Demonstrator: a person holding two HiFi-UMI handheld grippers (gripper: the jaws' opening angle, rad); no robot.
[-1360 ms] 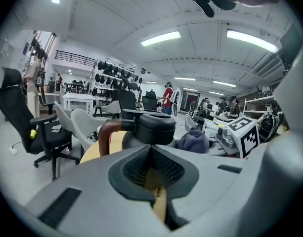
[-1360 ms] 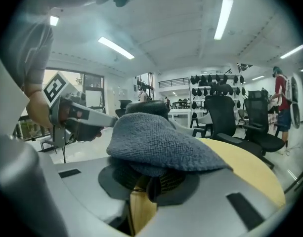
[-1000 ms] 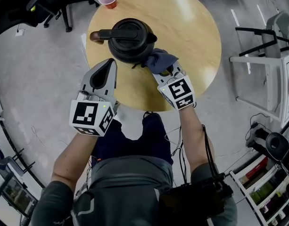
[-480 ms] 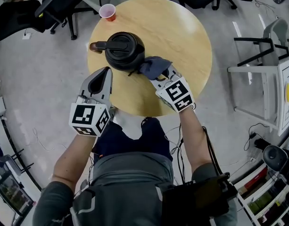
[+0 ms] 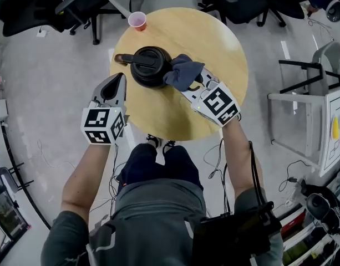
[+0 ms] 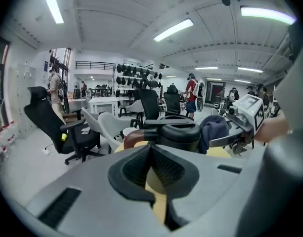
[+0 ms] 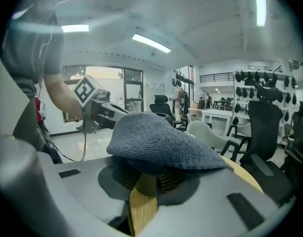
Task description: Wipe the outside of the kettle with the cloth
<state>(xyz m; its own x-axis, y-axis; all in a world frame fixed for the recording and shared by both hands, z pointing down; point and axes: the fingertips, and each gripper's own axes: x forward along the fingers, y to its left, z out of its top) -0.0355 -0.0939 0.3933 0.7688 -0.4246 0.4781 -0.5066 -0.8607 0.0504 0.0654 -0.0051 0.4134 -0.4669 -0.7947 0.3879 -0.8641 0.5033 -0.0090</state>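
A black kettle (image 5: 150, 65) stands on the round wooden table (image 5: 214, 43), its handle pointing left. A dark blue cloth (image 5: 183, 71) is pressed against the kettle's right side, and my right gripper (image 5: 195, 84) is shut on it. In the right gripper view the cloth (image 7: 158, 142) bulges over the jaws and hides the kettle. My left gripper (image 5: 118, 80) hovers shut and empty over the table's left edge, just short of the kettle. The left gripper view looks along the jaws at the kettle (image 6: 177, 133), with the cloth (image 6: 214, 129) at its right.
A red cup (image 5: 137, 20) sits at the table's far edge, behind the kettle. Office chairs (image 5: 36, 7) ring the far side. A grey rack (image 5: 314, 71) stands to the right. Cables trail on the floor by my feet.
My right gripper has carried the cloth from the kettle's near-right side further round to its right side. The left gripper has stayed beside the kettle.
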